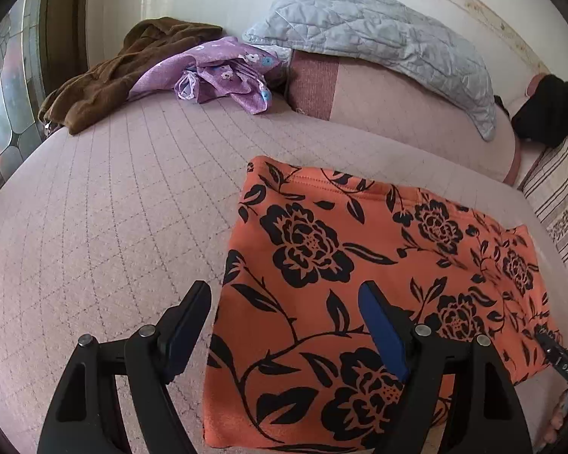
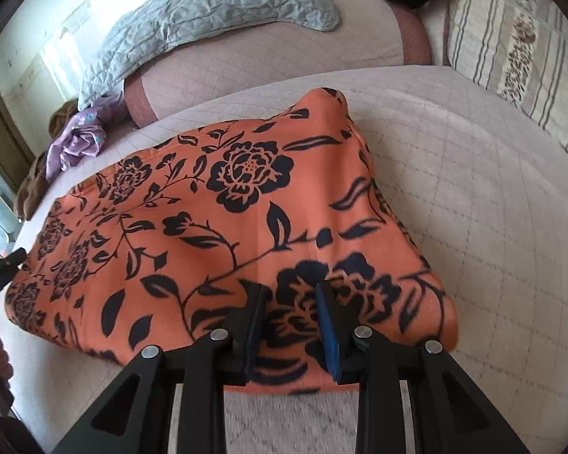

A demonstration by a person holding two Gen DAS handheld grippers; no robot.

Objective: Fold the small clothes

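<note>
The orange garment printed with black flowers (image 1: 359, 283) lies on the pale pink quilted bed cover (image 1: 113, 208) as a compact, roughly rectangular packet with a hem showing along its far edge, so at least part of its folding appears done; whether a further fold is intended cannot be judged. The left gripper (image 1: 284, 314) hovers over the packet's near left edge with its fingers spread wide and nothing between them. The right gripper (image 2: 289, 310) sits over the opposite near edge, fingers partly apart; the blur there hides whether the pads touch cloth. Left to fold, apparently: a crumpled purple flowered cloth (image 1: 223, 72) and a brown fleecy heap (image 1: 106, 72) at the far side of the bed. A grey quilted pillow (image 1: 378, 45) rests on a pink bolster (image 1: 397, 113); a striped cushion (image 2: 511, 49) and a black bundle (image 1: 549, 106) are cut off by the frame. The garment's type and its layers underneath stay hidden.
</note>
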